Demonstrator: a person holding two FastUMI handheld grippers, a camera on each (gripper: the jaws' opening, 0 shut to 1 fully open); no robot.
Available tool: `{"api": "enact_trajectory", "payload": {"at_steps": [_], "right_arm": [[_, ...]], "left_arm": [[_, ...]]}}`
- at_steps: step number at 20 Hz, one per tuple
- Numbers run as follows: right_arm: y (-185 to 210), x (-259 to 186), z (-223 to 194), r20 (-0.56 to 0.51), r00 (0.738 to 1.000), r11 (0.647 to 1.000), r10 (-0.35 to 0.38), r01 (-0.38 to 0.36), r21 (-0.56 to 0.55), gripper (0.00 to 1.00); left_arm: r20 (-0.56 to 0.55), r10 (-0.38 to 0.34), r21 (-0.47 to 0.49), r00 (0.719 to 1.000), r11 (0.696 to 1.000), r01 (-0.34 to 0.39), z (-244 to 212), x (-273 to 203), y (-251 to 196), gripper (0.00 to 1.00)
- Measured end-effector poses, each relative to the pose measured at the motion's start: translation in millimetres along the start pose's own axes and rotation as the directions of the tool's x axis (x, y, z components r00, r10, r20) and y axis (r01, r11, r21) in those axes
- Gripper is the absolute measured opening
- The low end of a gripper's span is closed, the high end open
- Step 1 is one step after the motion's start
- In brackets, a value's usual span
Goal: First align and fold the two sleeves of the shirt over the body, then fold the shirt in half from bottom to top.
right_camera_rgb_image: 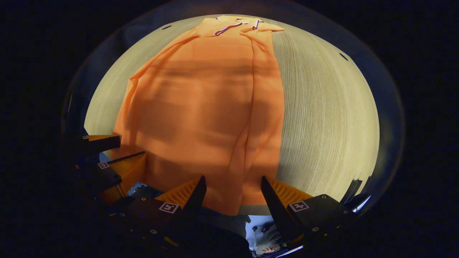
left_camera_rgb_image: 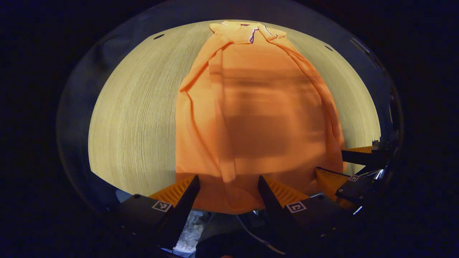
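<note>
Your left gripper point(left_camera_rgb_image: 228, 184) sits at the bottom centre of the left gripper view with its two fingers spread wide, and the hem of the orange polo shirt point(left_camera_rgb_image: 258, 118) lies in the gap between them; neither finger presses on the cloth as far as you can see. The shirt runs from the bottom centre up to the top centre of that view, lying on the pale wood-grain table point(left_camera_rgb_image: 136, 122), with its collar point(left_camera_rgb_image: 247, 32) at the top of the frame, farthest from you. A long fold point(left_camera_rgb_image: 224, 143), likely a sleeve laid over the body, runs down the left part of the shirt towards the gap between your fingers. At the lower right of the same view you can see your right gripper point(left_camera_rgb_image: 340, 165), its fingers apart at the shirt's right hem corner. In the right gripper view, your right gripper point(right_camera_rgb_image: 233, 188) stands wide open at the bottom centre, the shirt's hem again hanging between the fingers over the near table edge. Here the shirt point(right_camera_rgb_image: 200, 114) fills the centre and left, the collar point(right_camera_rgb_image: 236, 23) at the top, and a folded strip point(right_camera_rgb_image: 263, 118) runs down its right side beside bare table point(right_camera_rgb_image: 330, 118). Your left gripper point(right_camera_rgb_image: 114, 150) shows at the lower left, open, at the shirt's other corner.
</note>
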State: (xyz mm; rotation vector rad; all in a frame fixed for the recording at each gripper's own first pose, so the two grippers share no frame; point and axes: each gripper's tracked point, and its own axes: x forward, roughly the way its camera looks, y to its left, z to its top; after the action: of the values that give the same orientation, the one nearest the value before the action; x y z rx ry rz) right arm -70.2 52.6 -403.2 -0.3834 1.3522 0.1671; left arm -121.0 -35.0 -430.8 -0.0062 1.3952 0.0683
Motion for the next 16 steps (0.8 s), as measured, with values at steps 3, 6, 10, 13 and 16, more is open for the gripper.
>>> {"api": "enact_trajectory", "payload": {"at_steps": [3, 6, 10, 13, 16], "right_arm": [[-13, 3, 0, 0.006, 1.0, 0.999, -0.006, 0.006, 0.047, 0.67], [-20, 3, 4, 0.019, 1.0, 0.998, -0.002, 0.001, 0.067, 0.41], [-11, 2, 4, 0.066, 0.995, 0.991, 0.075, -0.082, 0.108, 0.06], [-3, 0, 3, 0.084, 0.989, 0.983, 0.119, -0.129, 0.127, 0.06], [3, -9, 9, 0.125, 0.981, 0.978, 0.148, -0.164, 0.127, 0.06]], "left_arm": [[0.044, -0.046, -0.009, 0.998, 0.999, 0.047, 4, -3, -5, 0.99], [0.035, -0.126, -0.061, 0.991, 0.99, 0.128, 5, 2, -21, 0.04], [0.04, -0.194, -0.034, 0.98, 0.98, 0.195, 9, 0, -27, 0.01], [0.059, -0.228, -0.031, 0.972, 0.973, 0.23, 7, -1, -26, 0.01], [0.077, -0.272, -0.109, 0.959, 0.954, 0.279, 11, -9, -21, 0.01]]}}
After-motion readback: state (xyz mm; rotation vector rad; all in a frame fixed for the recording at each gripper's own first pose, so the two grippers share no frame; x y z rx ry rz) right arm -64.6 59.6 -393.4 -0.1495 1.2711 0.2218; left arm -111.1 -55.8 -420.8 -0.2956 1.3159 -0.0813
